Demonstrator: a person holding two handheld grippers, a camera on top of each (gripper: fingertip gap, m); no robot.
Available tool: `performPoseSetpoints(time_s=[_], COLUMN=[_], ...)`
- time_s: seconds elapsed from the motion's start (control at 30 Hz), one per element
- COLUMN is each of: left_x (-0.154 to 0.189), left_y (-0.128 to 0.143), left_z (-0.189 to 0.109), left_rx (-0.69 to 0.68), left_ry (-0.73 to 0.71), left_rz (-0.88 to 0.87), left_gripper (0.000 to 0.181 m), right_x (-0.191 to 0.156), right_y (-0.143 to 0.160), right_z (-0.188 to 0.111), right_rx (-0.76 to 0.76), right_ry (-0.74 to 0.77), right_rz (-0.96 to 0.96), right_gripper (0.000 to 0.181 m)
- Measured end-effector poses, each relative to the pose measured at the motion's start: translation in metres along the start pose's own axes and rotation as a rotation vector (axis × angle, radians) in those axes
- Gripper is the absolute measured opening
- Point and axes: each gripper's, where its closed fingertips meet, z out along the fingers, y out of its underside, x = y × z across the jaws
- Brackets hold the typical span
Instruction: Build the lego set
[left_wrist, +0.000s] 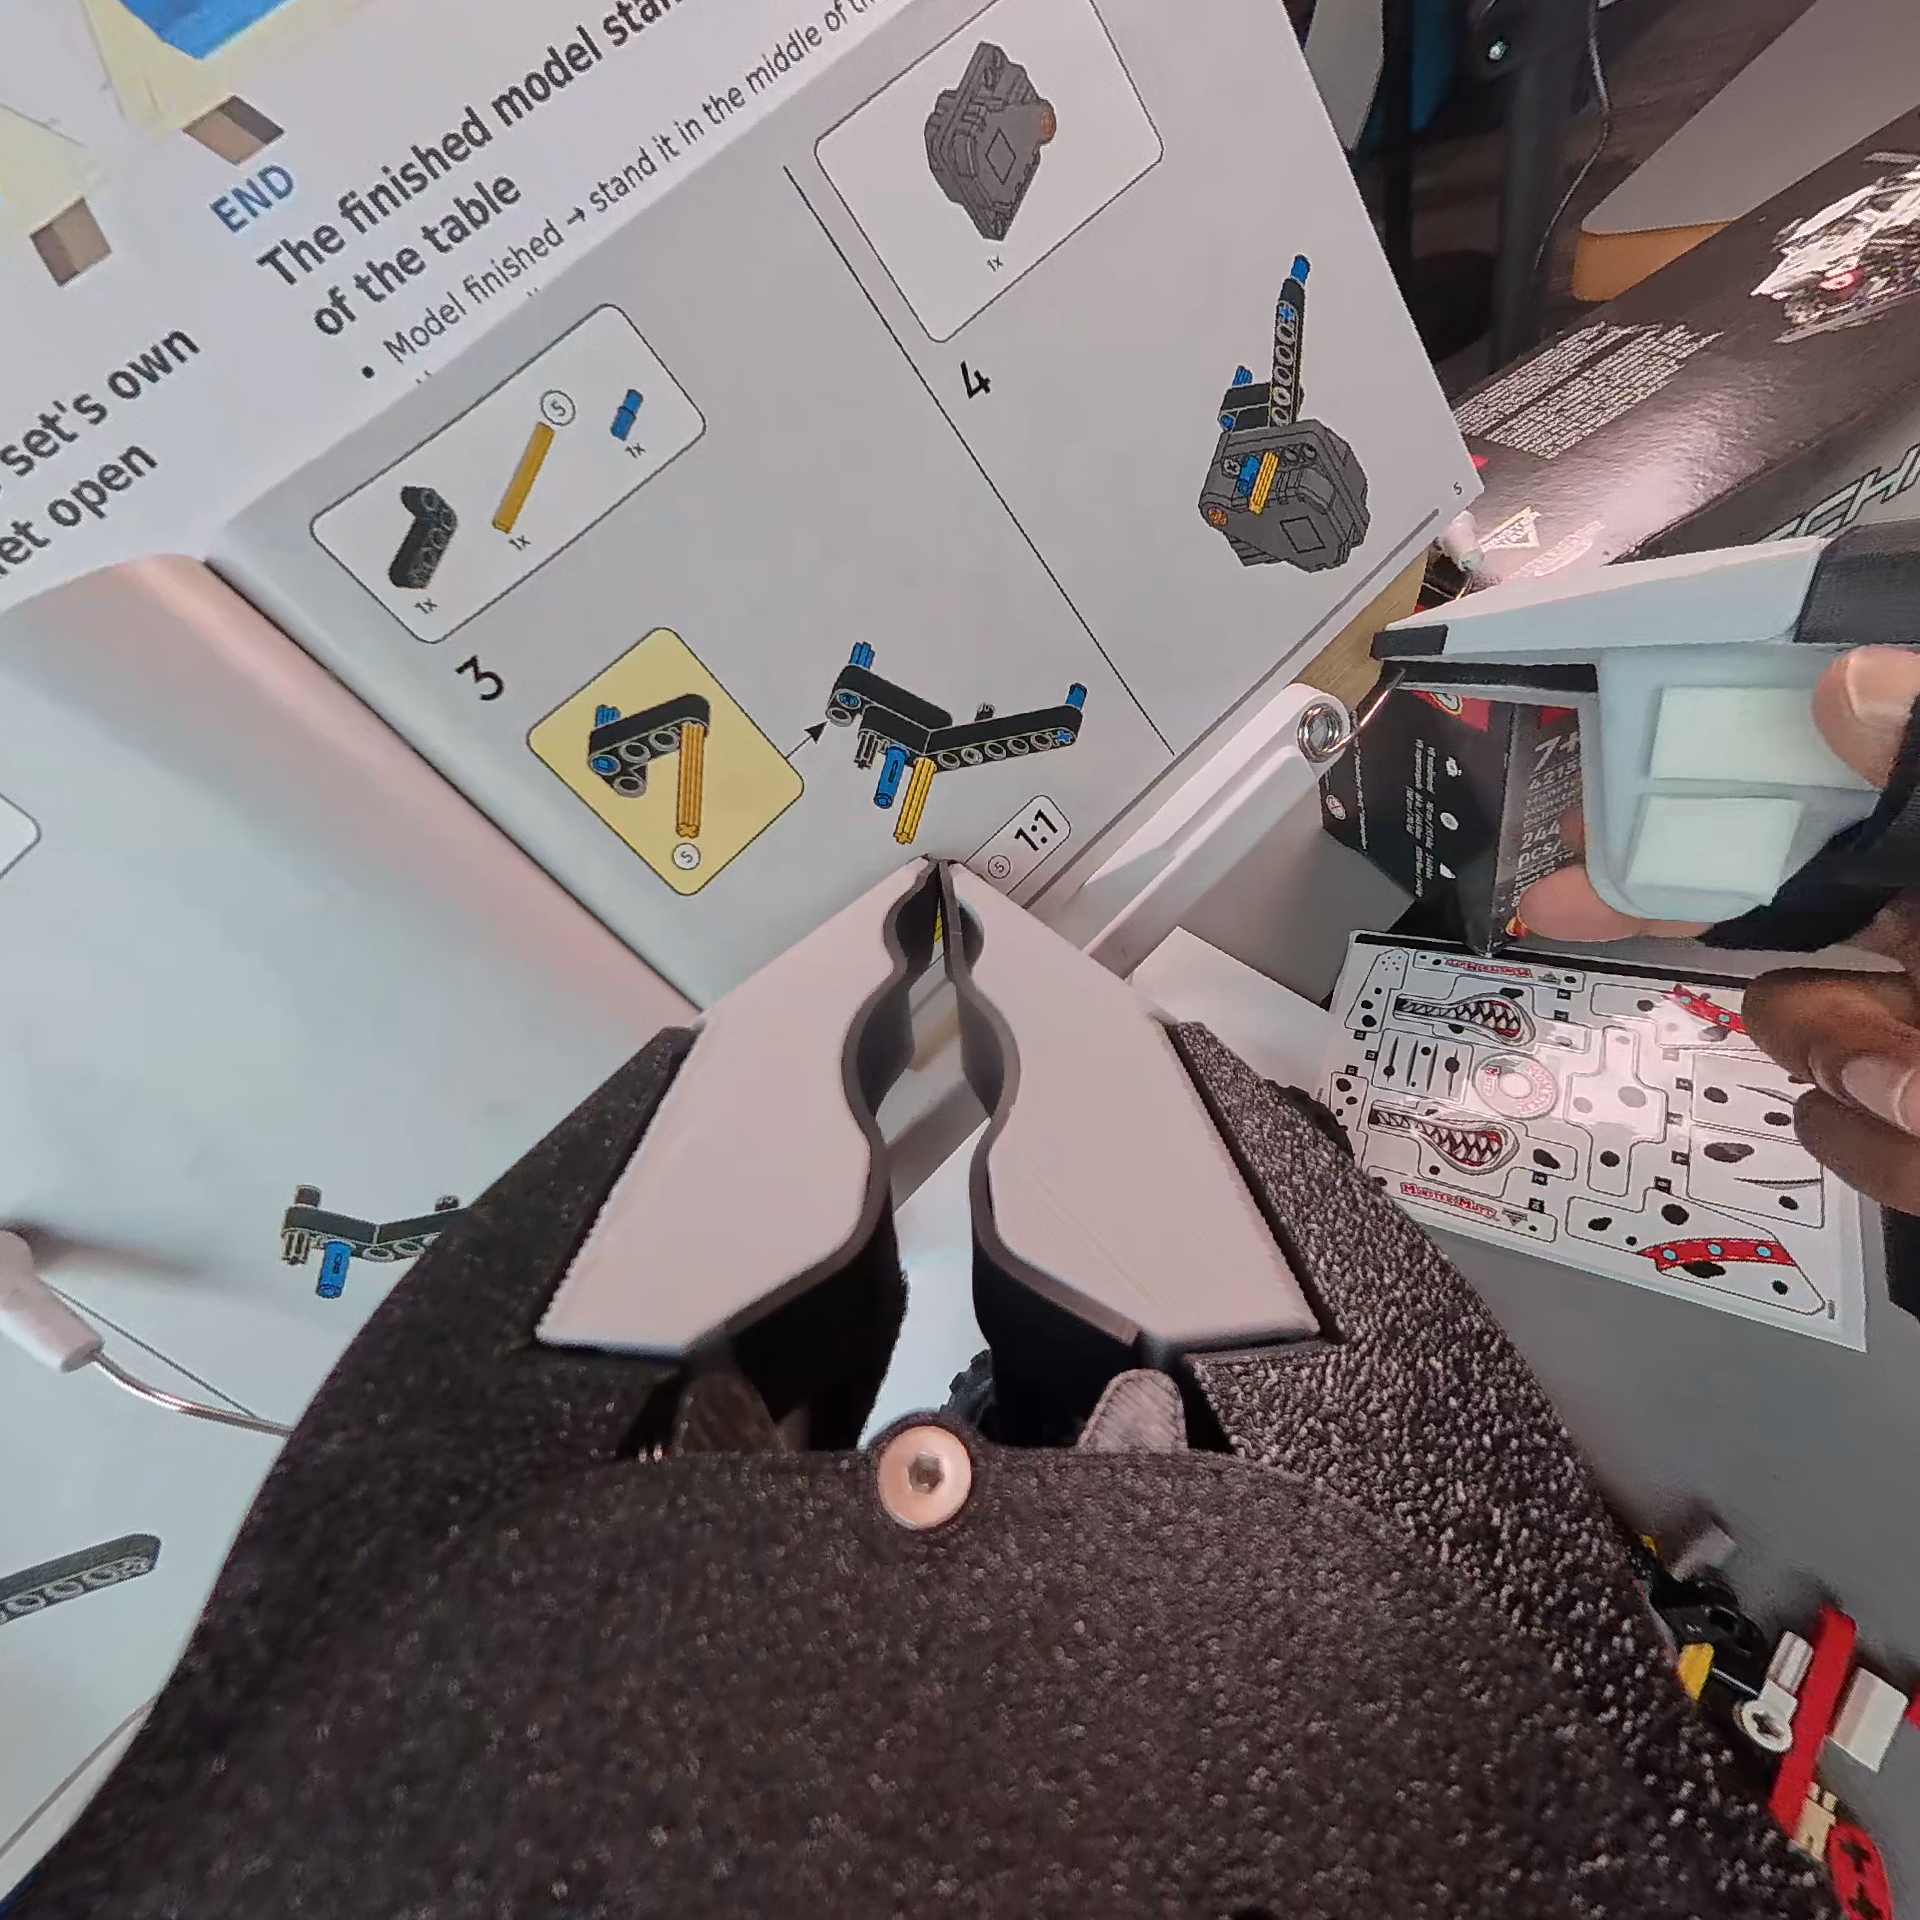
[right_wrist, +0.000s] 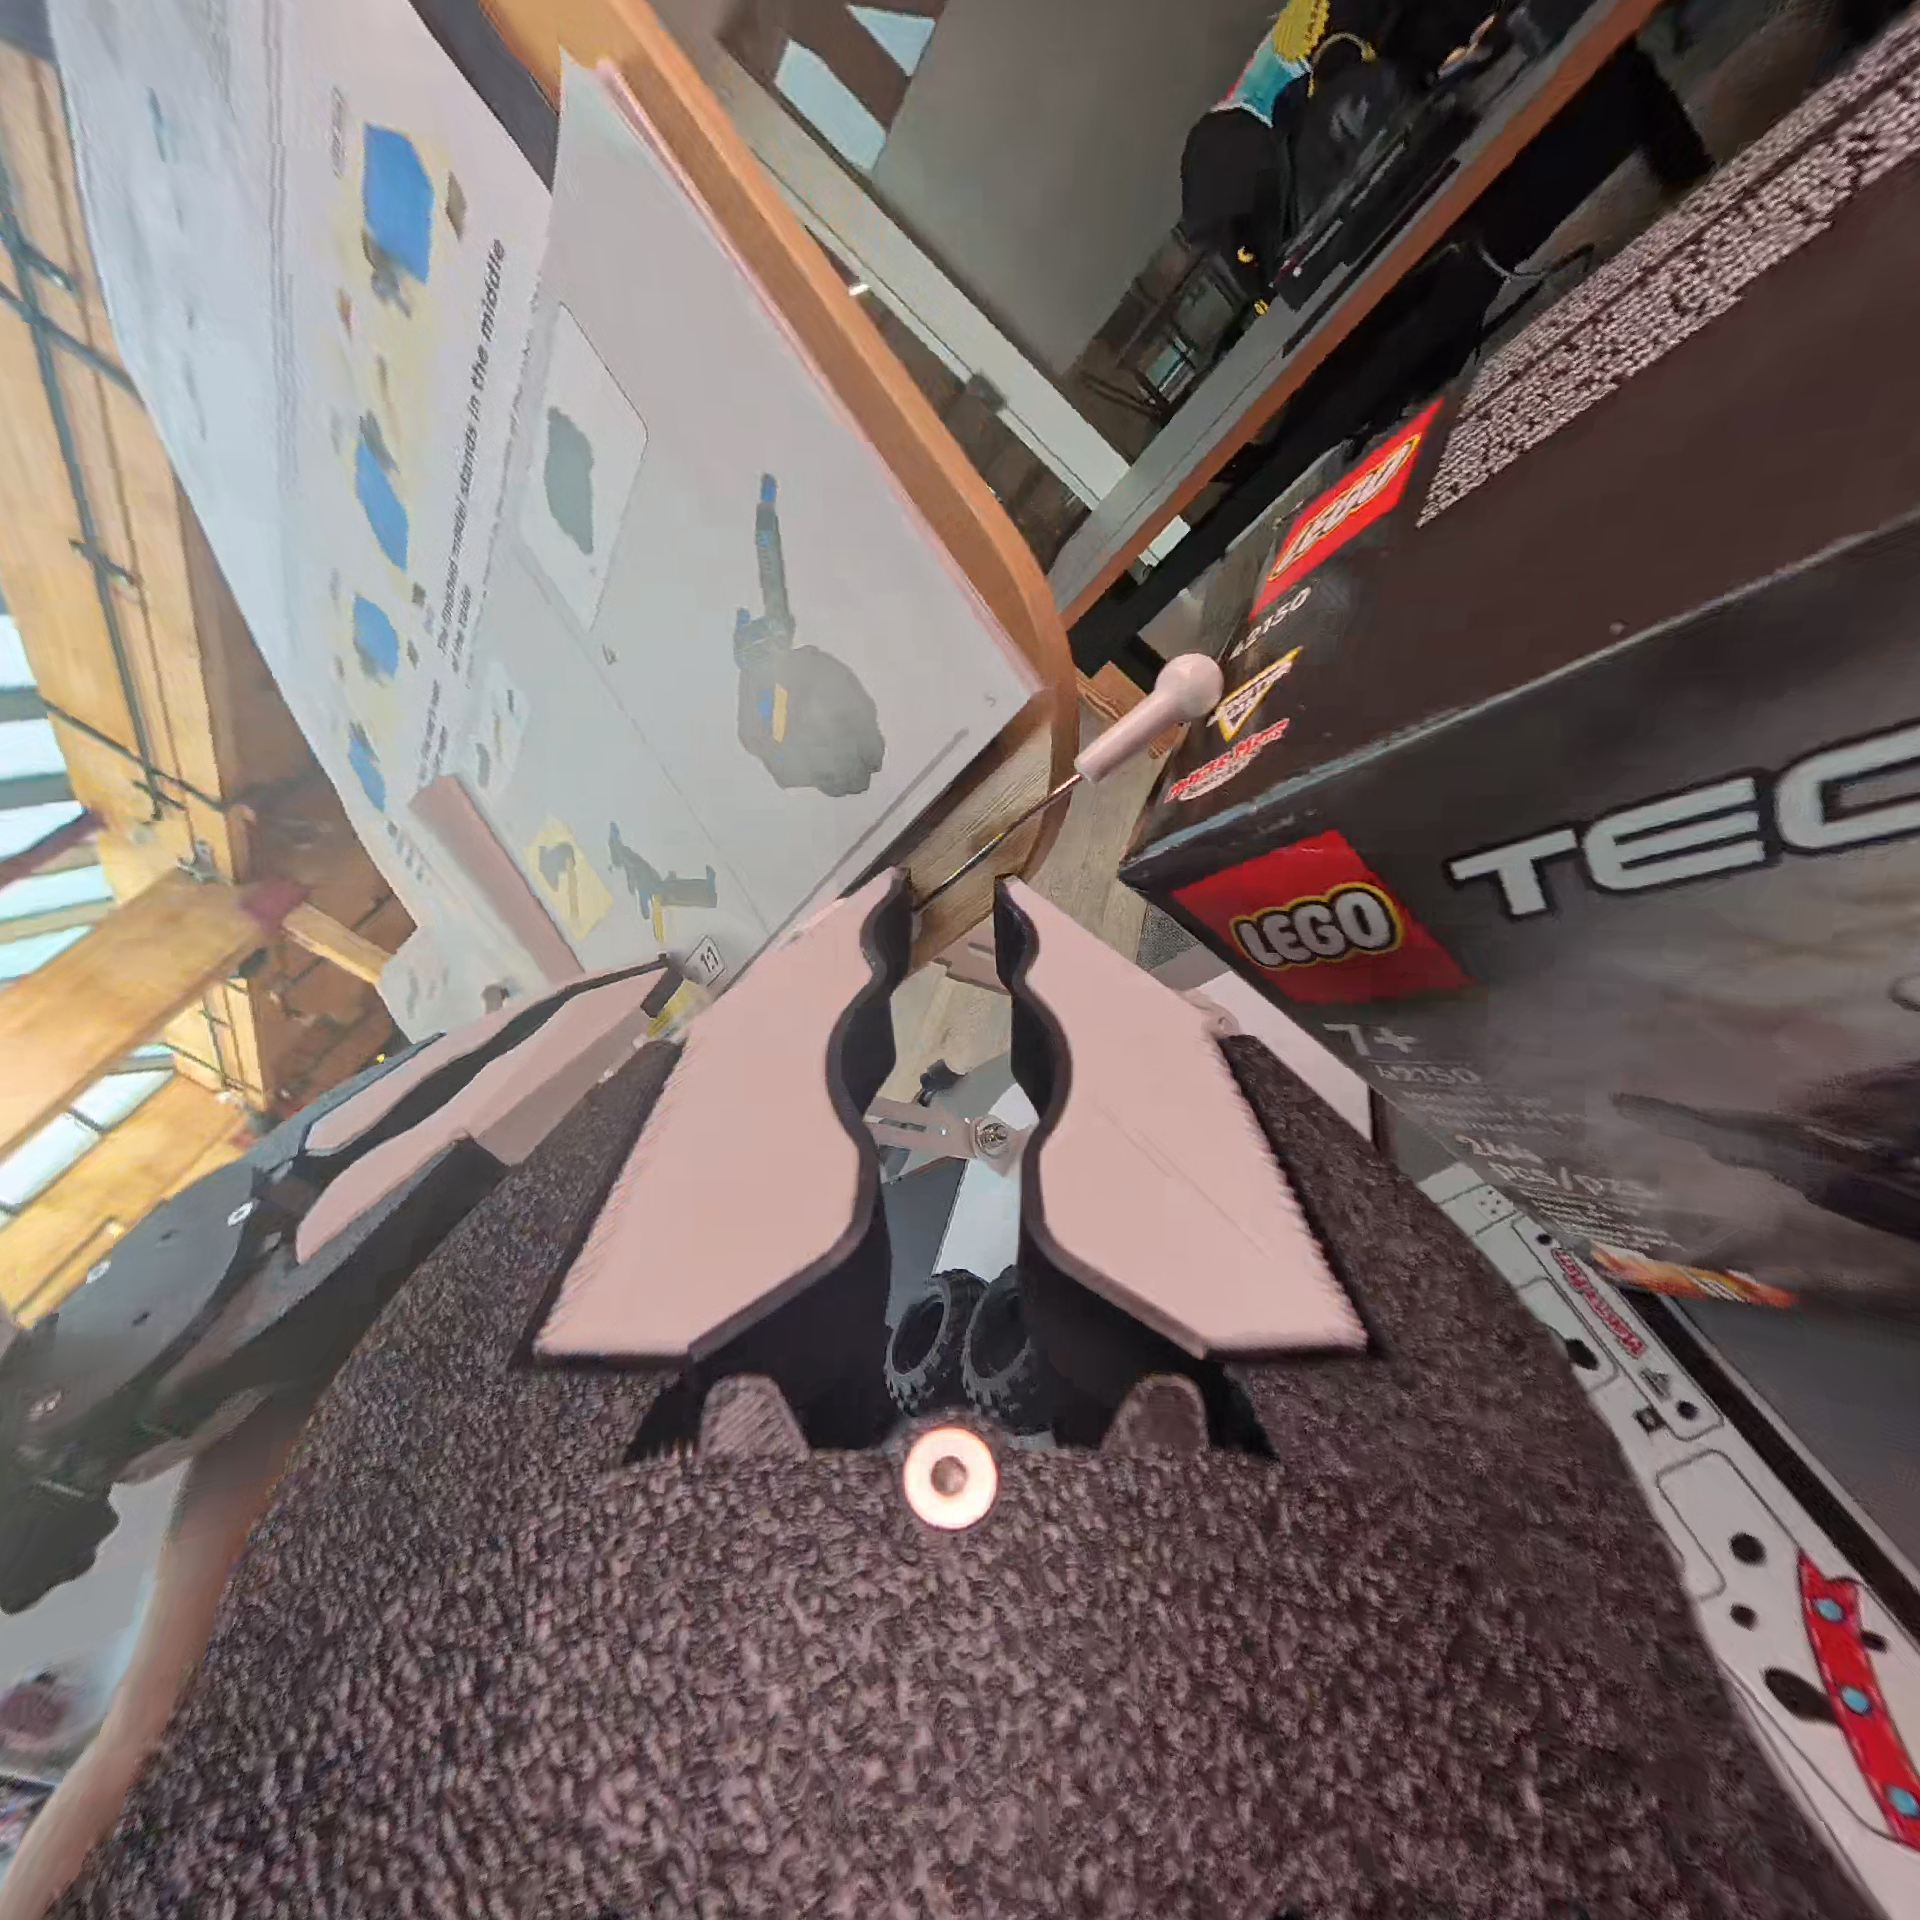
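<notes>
Two tyres (right_wrist: 961, 1340), one sticker sheet (left_wrist: 1600, 1122), one booklet (left_wrist: 727, 468)

The left wrist view looks forward along its own tool (left_wrist: 940, 883), tilted down, very close to the open white instruction booklet with printed build diagrams (left_wrist: 727, 499) propped on a stand, with the white sticker sheet printed with shark teeth and black spots (left_wrist: 1590, 1132) off to its right. The right wrist view is rolled steeply sideways and looks along its tool (right_wrist: 951, 904) at the same booklet (right_wrist: 727, 582) edge-on, near the black cardboard set box (right_wrist: 1621, 987). Both views share the booklet, sticker sheet (right_wrist: 1766, 1621) and box (left_wrist: 1455, 790); each catches the other tool at its edge.
</notes>
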Motion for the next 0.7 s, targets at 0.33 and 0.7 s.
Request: performPoseSetpoints(time_s=[0.33,0.7], left_x=[0.0,-0.002], left_y=[0.001,0.001], left_z=[0.0,0.0], left_rx=[-0.021,-0.032], left_ry=[-0.042,-0.083], left_rz=[0.018,-0.01], left_gripper=[0.0,0.0], right_x=[-0.02,-0.014], right_y=[-0.012,-0.003], right_z=[-0.005,-0.016], right_rx=[0.09,0.312], right_ry=[0.067,-0.098], right_rz=[-0.268,0.079], right_gripper=[0.001,0.0])
